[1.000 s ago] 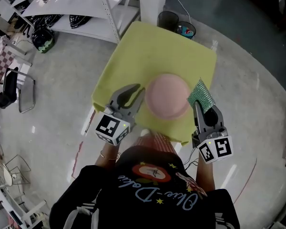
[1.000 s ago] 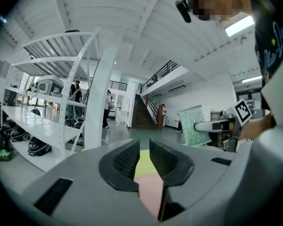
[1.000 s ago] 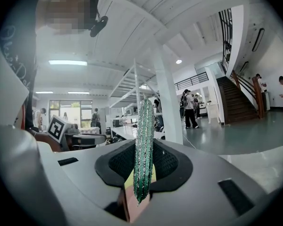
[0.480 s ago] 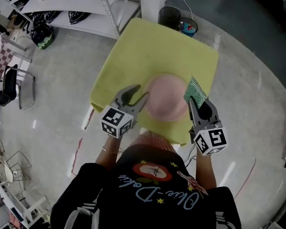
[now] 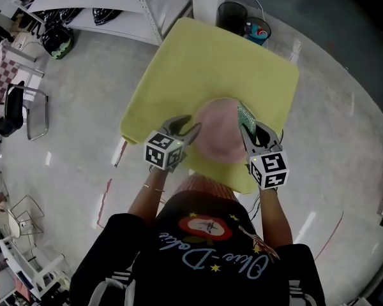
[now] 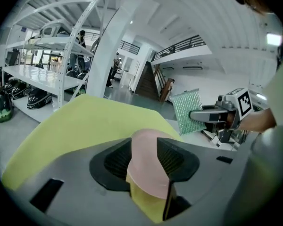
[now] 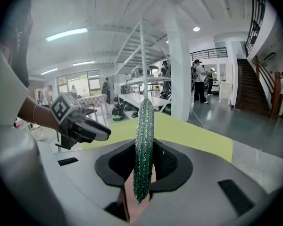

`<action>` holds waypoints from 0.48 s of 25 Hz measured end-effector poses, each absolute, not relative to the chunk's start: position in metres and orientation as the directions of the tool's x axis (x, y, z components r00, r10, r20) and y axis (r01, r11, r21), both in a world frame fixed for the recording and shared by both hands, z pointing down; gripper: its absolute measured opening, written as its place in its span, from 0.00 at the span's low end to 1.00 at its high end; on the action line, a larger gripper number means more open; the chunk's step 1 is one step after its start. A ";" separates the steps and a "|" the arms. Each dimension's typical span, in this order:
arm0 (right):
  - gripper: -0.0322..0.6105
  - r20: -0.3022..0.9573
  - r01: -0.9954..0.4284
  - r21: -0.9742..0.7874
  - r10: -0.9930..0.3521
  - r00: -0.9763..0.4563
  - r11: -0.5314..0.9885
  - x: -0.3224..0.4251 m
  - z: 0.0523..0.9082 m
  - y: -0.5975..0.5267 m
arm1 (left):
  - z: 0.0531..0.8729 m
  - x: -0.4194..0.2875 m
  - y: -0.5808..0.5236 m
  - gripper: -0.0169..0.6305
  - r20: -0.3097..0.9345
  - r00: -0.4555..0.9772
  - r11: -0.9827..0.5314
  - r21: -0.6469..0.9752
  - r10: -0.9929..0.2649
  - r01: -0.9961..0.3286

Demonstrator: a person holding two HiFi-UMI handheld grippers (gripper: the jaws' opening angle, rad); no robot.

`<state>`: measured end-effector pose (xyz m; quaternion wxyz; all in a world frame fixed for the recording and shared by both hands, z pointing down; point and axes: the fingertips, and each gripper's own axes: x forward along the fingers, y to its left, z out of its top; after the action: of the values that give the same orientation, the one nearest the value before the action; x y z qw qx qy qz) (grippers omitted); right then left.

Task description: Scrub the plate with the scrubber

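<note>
A pink plate lies on the yellow table. My left gripper is at the plate's left rim. Its jaws are opening, and the plate sits between them without either pad clearly pressing on it. My right gripper is shut on a green sparkly scrubber, which stands on edge over the plate's right rim. In the right gripper view the scrubber hangs upright between the jaws, with the left gripper across from it. The left gripper view shows the scrubber held at the right.
White shelving stands beyond the table's far left corner. A black bin and a small tub sit on the floor past the far edge. A chair is at the left. A white column rises behind the table.
Both grippers have moved inward to the plate. The left jaws have spread wider and now straddle the left rim. The scrubber has come from beside the plate to over its right edge.
</note>
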<state>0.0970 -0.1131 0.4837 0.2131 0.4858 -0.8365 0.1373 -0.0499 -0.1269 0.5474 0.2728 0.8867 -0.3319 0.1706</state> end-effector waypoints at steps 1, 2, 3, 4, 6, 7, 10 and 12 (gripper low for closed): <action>0.16 0.498 -0.869 -0.026 -0.747 -0.440 0.495 0.095 0.488 -0.115 | 0.555 -0.050 -0.129 0.28 0.498 0.719 -0.624 0.379 -0.485 -0.683; 0.16 0.503 -0.867 -0.030 -0.742 -0.443 0.497 0.093 0.490 -0.117 | 0.562 -0.051 -0.130 0.29 0.513 0.717 -0.617 0.389 -0.472 -0.684; 0.16 0.505 -0.867 -0.035 -0.739 -0.445 0.498 0.092 0.491 -0.119 | 0.569 -0.051 -0.132 0.29 0.528 0.716 -0.609 0.400 -0.457 -0.685; 0.16 0.508 -0.866 -0.038 -0.736 -0.446 0.499 0.091 0.492 -0.120 | 0.576 -0.051 -0.133 0.29 0.542 0.715 -0.600 0.415 -0.441 -0.684; 0.16 0.518 -0.864 -0.041 -0.729 -0.448 0.502 0.090 0.497 -0.122 | 0.591 -0.050 -0.136 0.31 0.565 0.716 -0.578 0.447 -0.410 -0.683; 0.16 0.525 -0.863 -0.042 -0.724 -0.448 0.504 0.090 0.500 -0.123 | 0.597 -0.049 -0.138 0.32 0.574 0.717 -0.569 0.459 -0.396 -0.682; 0.16 0.548 -0.864 -0.045 -0.711 -0.441 0.501 0.089 0.508 -0.124 | 0.609 -0.050 -0.143 0.32 0.597 0.714 -0.549 0.482 -0.365 -0.683; 0.16 0.566 -0.863 -0.042 -0.700 -0.435 0.503 0.090 0.514 -0.124 | 0.615 -0.049 -0.146 0.32 0.603 0.715 -0.529 0.501 -0.354 -0.685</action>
<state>0.0896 -0.1240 0.5138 0.2473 0.4705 -0.8308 0.1650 -0.0489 -0.1455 0.6146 0.3757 0.8462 -0.3070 0.2201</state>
